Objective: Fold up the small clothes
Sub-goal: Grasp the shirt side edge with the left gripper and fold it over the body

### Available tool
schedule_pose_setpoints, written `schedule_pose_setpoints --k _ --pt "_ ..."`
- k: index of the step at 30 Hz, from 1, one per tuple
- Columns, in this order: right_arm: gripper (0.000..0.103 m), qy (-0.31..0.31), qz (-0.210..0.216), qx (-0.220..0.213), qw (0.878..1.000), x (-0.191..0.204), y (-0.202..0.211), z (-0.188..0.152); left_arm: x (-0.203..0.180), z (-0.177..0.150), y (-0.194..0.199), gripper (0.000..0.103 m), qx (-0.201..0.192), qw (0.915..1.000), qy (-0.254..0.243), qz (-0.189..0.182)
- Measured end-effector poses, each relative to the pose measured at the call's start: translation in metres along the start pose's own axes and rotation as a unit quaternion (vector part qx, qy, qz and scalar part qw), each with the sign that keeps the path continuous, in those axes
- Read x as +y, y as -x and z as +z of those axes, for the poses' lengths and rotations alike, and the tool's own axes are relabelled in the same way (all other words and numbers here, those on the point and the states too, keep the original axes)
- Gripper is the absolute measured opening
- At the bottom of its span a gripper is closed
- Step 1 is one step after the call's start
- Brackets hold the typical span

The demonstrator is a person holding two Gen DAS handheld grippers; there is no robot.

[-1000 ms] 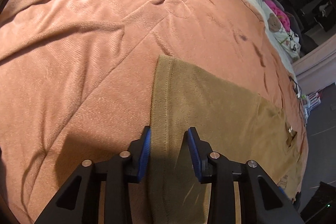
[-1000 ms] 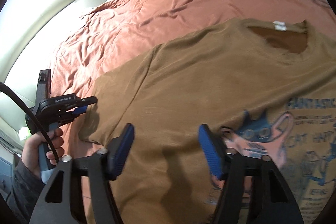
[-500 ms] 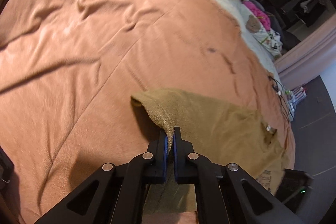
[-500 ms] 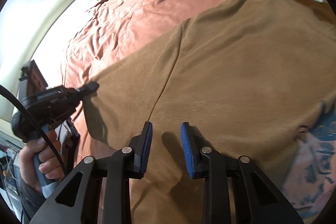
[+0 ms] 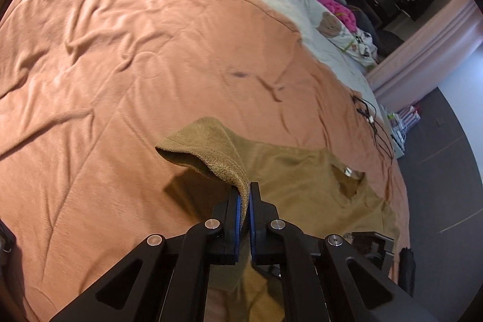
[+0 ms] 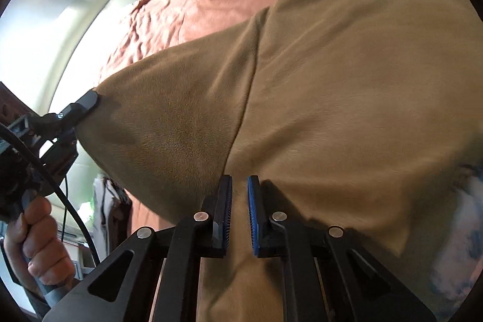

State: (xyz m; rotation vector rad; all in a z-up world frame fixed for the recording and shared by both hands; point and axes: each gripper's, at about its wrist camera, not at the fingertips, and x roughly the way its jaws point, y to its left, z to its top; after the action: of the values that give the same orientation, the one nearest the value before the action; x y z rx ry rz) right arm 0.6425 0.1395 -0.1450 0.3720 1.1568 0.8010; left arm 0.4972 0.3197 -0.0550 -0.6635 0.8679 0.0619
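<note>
Left wrist view — left gripper (image 5: 249, 195) pinches the brown shirt (image 5: 289, 171); right gripper (image 6: 240, 195) closing on it, print unreadable.

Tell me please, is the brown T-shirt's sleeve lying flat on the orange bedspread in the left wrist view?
No, the left gripper is shut on the sleeve, lifted above the orange bedspread.

Both cams are riding right behind their own fingers, tilting down at the bed. The left one is looking past the left gripper (image 5: 249, 188) across the orange blanket (image 5: 120, 56) toward the far room; the right one is sitting really close over the brown t-shirt (image 6: 347, 74). Both are catching that shirt and blanket, and the right view is also picking up the left gripper off to its left.
</note>
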Motion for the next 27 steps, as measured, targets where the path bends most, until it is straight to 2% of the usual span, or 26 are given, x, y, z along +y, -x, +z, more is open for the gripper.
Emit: schedule_pose_setpoints --k 3,4,5,7,8,11,18,20,22,24,27 --pt "0.015 0.0 -0.009 -0.016 1.0 -0.011 0.032 -0.003 -0.017 -0.002 -0.001 0.004 0.003 1.0 -0.007 -0.003" --pt "0.029 -0.002 -0.015 -0.02 1.0 -0.014 0.04 -0.004 -0.023 -0.004 -0.002 0.004 0.005 0.9999 -0.009 -0.006" --pt "0.048 -0.003 -0.023 -0.029 0.999 -0.019 0.052 -0.006 -0.029 -0.006 -0.004 0.004 0.008 0.9999 -0.013 -0.005" --pt "0.064 -0.003 -0.035 -0.059 0.998 -0.028 0.083 -0.014 -0.043 -0.01 -0.008 0.004 0.012 0.9997 -0.021 0.001" --pt "0.066 -0.004 -0.041 -0.076 0.996 -0.033 0.099 -0.019 -0.048 -0.012 -0.011 0.004 0.015 0.9996 -0.023 0.0" --pt "0.067 -0.004 -0.05 -0.093 0.994 -0.046 0.125 -0.026 -0.066 -0.021 -0.024 0.004 0.027 0.9992 -0.028 -0.009" --pt "0.067 -0.02 -0.047 -0.097 0.994 -0.068 0.155 -0.038 -0.103 -0.042 -0.06 0.005 0.06 0.9971 -0.036 -0.028" --pt "0.067 -0.025 -0.046 -0.099 0.994 -0.072 0.16 -0.043 -0.111 -0.047 -0.07 0.013 0.078 0.9955 -0.036 -0.039" --pt "0.067 -0.027 -0.046 -0.099 0.994 -0.074 0.167 -0.043 -0.113 -0.049 -0.072 0.042 0.082 0.995 -0.03 -0.048" --pt "0.067 -0.029 -0.043 -0.101 0.994 -0.081 0.175 -0.047 -0.111 -0.048 -0.066 0.056 0.064 0.9966 -0.029 -0.044" --pt "0.067 -0.032 -0.039 -0.102 0.993 -0.085 0.178 -0.047 -0.103 -0.045 -0.059 0.057 0.049 0.998 -0.027 -0.03"
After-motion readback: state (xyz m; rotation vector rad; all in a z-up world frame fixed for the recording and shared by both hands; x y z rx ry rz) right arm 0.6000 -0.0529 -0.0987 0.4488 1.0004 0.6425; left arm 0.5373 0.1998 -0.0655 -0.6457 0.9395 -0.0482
